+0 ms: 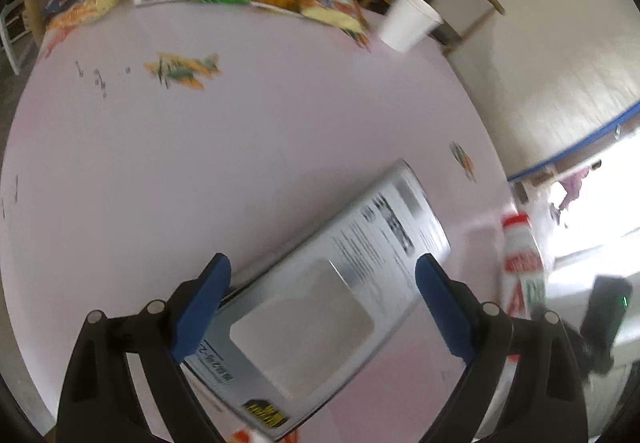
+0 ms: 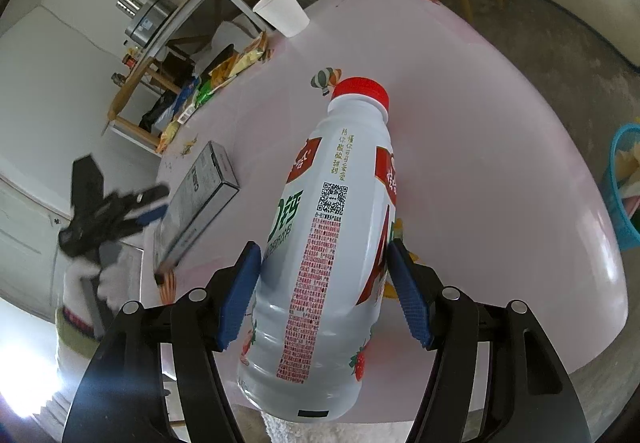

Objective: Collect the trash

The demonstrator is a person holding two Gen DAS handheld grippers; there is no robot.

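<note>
Left wrist: your jaws clamp the grey carton [image 1: 332,307], left gripper [image 1: 322,309] holding it tilted over the near part of the pink table [image 1: 240,147]; paper cup [image 1: 410,21] far right | Right wrist: your right gripper [image 2: 322,293] pinches the red-capped white drink bottle [image 2: 324,259], lifted over the table's near edge; blue basket [image 2: 624,183] at far right.
</note>
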